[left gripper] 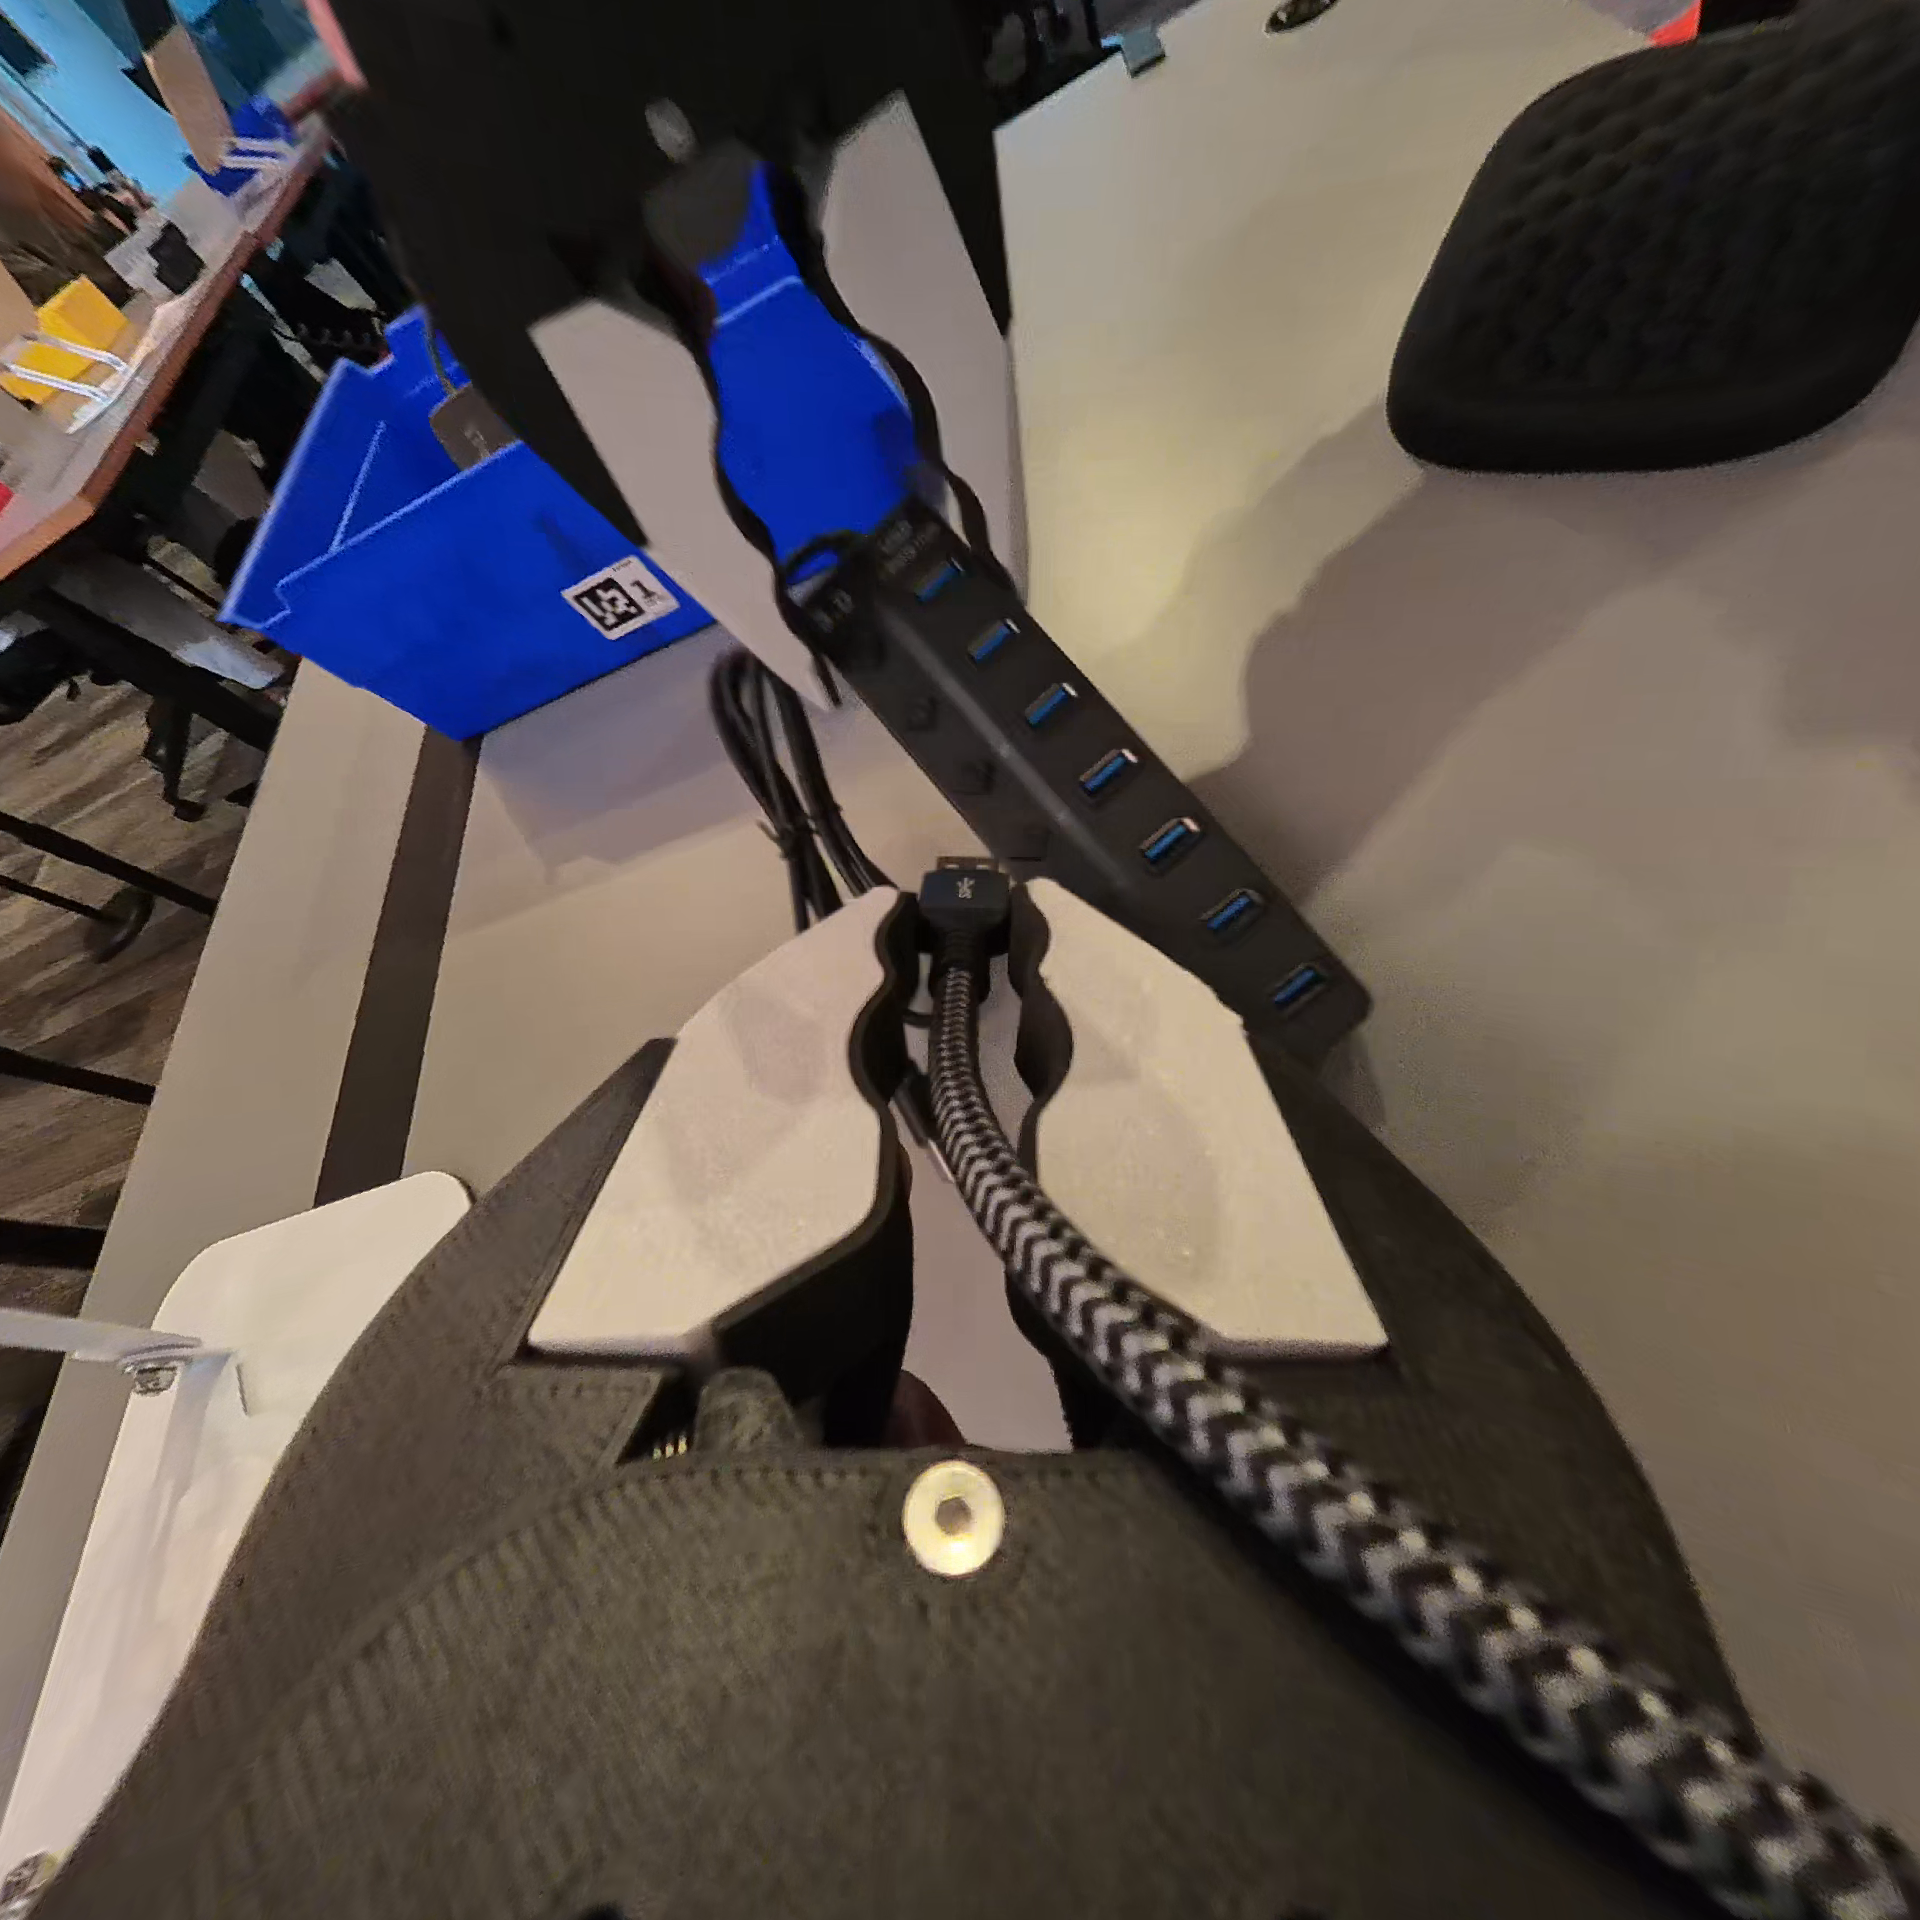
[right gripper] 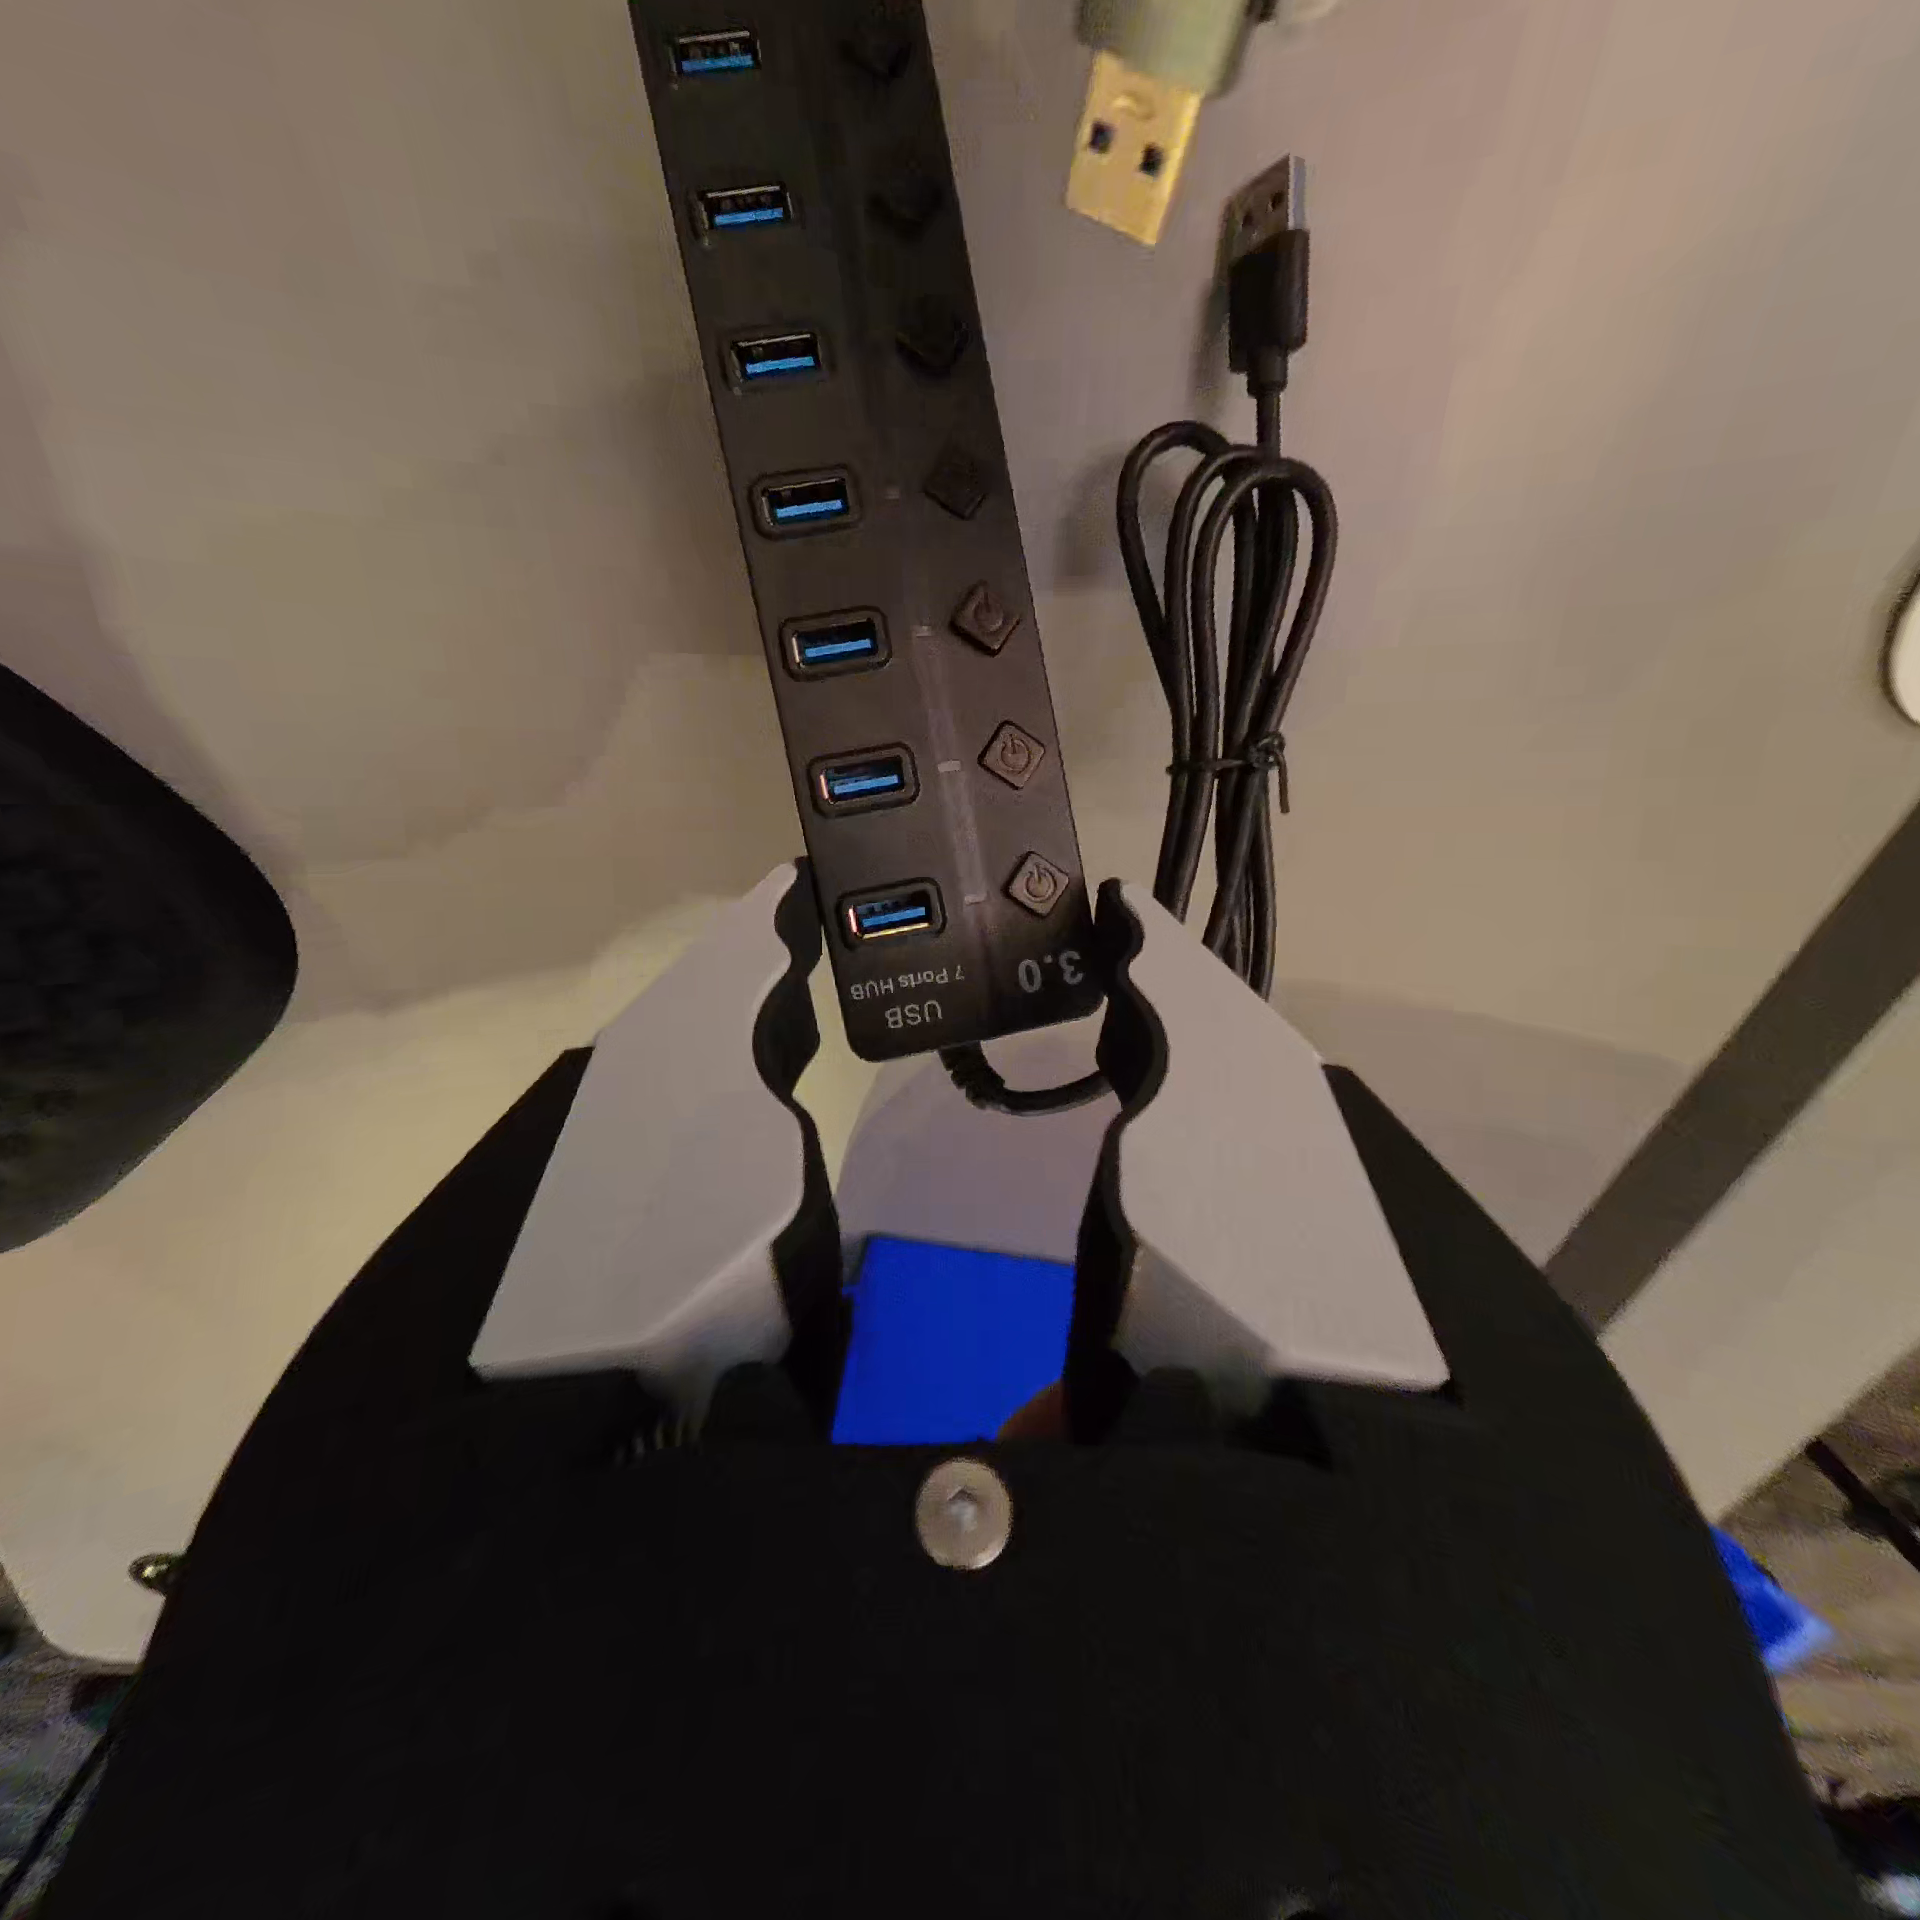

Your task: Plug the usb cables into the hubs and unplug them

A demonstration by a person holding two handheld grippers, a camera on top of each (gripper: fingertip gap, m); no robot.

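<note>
A long black USB hub (left gripper: 1049,790) with several blue ports lies across the pale table (left gripper: 1455,935). My left gripper (left gripper: 964,914) is shut on the black plug (left gripper: 964,891) of a black-and-white braided cable (left gripper: 1143,1299). The plug tip is just left of the hub's body and not in a port. My right gripper (right gripper: 951,956) is shut on the labelled end of the hub (right gripper: 904,582), where its cord comes out. The right gripper also shows at the far end of the hub in the left wrist view (left gripper: 883,582). A metal USB plug (right gripper: 1132,156) hovers beside the hub at the top of the right wrist view.
A tied bundle of thin black cable (right gripper: 1226,623) with a free plug (right gripper: 1262,260) lies beside the hub; it also shows in the left wrist view (left gripper: 790,790). A blue bin (left gripper: 468,582) stands behind. A black mesh cushion (left gripper: 1662,260) sits on the other side. A dark table seam (left gripper: 384,935) runs nearby. The gap from one gripper's tips to the other's is roughly 11 cm.
</note>
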